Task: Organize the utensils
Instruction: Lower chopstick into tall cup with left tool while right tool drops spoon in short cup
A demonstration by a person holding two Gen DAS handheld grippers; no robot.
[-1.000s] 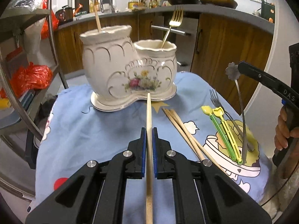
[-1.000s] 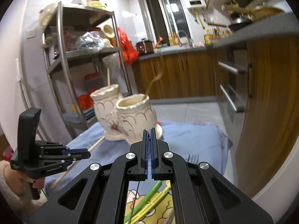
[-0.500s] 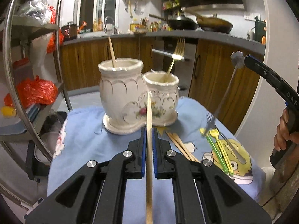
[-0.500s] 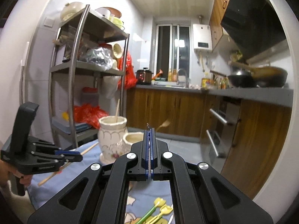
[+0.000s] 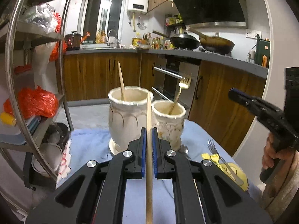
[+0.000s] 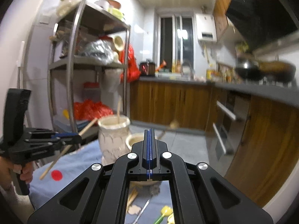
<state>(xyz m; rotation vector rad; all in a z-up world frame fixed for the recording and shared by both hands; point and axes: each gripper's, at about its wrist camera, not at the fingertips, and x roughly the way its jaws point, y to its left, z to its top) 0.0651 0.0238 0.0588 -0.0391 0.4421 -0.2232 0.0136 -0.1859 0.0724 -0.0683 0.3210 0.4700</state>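
Between the closed blue pads of the left gripper (image 5: 149, 145) a wooden chopstick (image 5: 149, 160) is clamped, its tip raised to the rim of the taller cream ceramic holder (image 5: 129, 119). Inside that holder another chopstick (image 5: 121, 81) is seen; in the shorter joined holder (image 5: 169, 123) a gold fork (image 5: 180, 91) is stood. On the blue cloth (image 5: 89, 149) a steel fork (image 5: 222, 158) and yellow picks (image 5: 213, 157) are laid. The right gripper (image 6: 149, 149) is held above the cloth, its jaws pressed together; a thin metal handle appears pinched beneath them.
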